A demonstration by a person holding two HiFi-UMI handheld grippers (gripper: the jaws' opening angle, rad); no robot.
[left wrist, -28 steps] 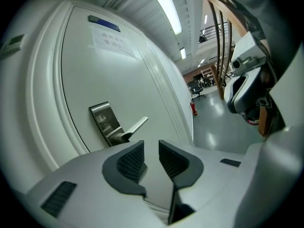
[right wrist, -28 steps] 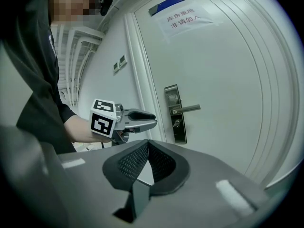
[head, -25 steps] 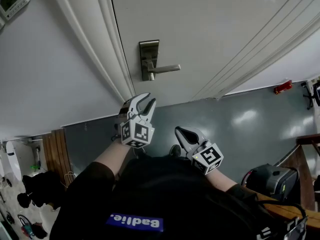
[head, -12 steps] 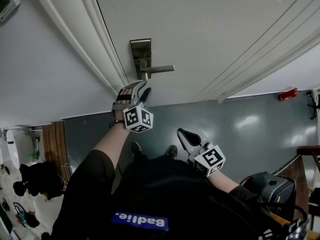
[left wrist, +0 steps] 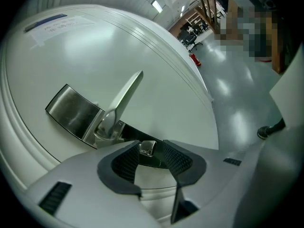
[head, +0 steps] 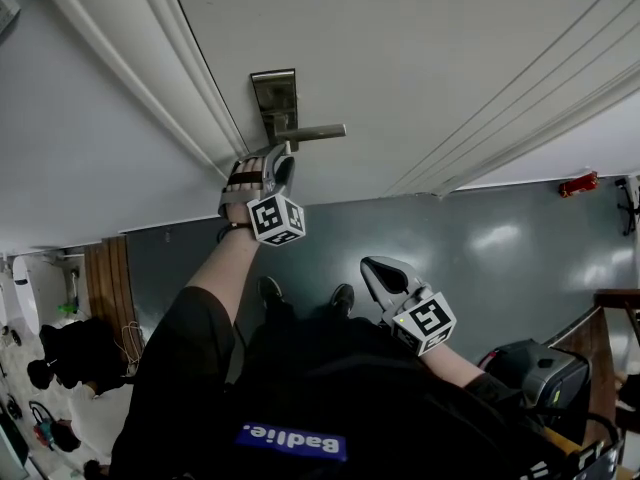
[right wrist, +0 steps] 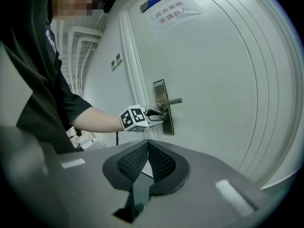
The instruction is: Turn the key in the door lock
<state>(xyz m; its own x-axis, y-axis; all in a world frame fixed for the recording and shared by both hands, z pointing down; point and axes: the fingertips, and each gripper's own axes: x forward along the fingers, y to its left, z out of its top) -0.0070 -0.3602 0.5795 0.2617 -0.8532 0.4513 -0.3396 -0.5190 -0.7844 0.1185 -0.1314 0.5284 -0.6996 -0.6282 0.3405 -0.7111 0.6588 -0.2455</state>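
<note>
A brushed-metal lock plate (head: 272,96) with a lever handle (head: 312,132) sits on the white door (head: 420,58). My left gripper (head: 280,160) is up against the plate just below the lever. In the left gripper view a small silver key (left wrist: 146,149) sticks out of the plate (left wrist: 71,112) between the jaws of the left gripper (left wrist: 152,147); the jaws are opening and the pads stand a little off the key. My right gripper (head: 383,272) hangs lower and to the right, shut, with nothing in it (right wrist: 147,144). The right gripper view shows the left gripper (right wrist: 159,114) at the lock.
The door frame (head: 150,58) runs along the left of the door. On the grey floor lie a red object (head: 572,181) and a black bag (head: 545,373). A wooden rail (head: 615,298) is at the right. A paper notice (right wrist: 175,11) hangs on the door.
My left gripper has moved up to the lock plate and rolled over, and its jaws now stand around the key. The right gripper has drifted slightly down and right.
</note>
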